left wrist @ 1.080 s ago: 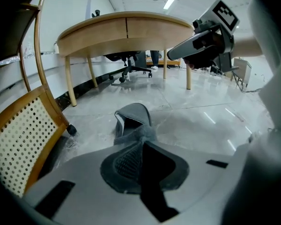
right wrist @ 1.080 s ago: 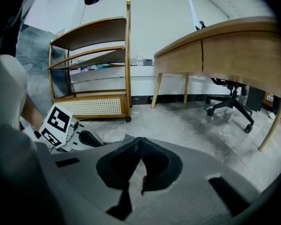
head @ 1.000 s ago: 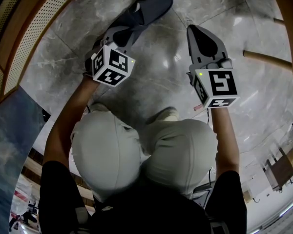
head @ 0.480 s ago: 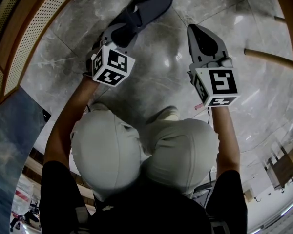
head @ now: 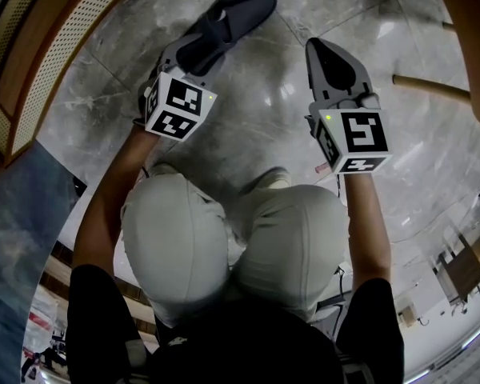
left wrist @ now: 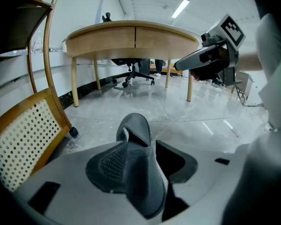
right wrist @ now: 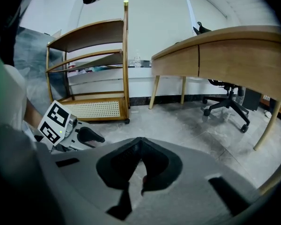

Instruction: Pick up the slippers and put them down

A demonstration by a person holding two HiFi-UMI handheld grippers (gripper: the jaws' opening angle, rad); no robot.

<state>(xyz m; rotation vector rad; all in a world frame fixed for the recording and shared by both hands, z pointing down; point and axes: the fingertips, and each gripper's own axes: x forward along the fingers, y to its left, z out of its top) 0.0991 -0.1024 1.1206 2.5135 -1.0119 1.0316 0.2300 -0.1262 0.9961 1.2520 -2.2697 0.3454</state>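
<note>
A dark grey slipper [head: 228, 18] lies on the marble floor at the top of the head view. Its heel end sits between the jaws of my left gripper [head: 184, 54]. In the left gripper view the slipper [left wrist: 136, 139] runs forward from between the jaws of my left gripper [left wrist: 145, 158], which are opening. The right pad stands clear of it and the left pad lies beside it. My right gripper [head: 324, 50] hovers to the right of the slipper, shut on nothing, as the right gripper view [right wrist: 139, 146] also shows. No second slipper is in view.
A wooden shelf unit with a cane panel [head: 48, 62] [right wrist: 91, 64] stands at the left. A round wooden table [left wrist: 131, 36] is ahead, with a table leg [head: 432, 89] at the right and an office chair [right wrist: 229, 102] beyond. The person's knees [head: 240, 238] fill the middle.
My left gripper's jaws have parted from the slipper's heel, and the gripper has lifted a little. The slipper stays on the floor. The right gripper has not moved.
</note>
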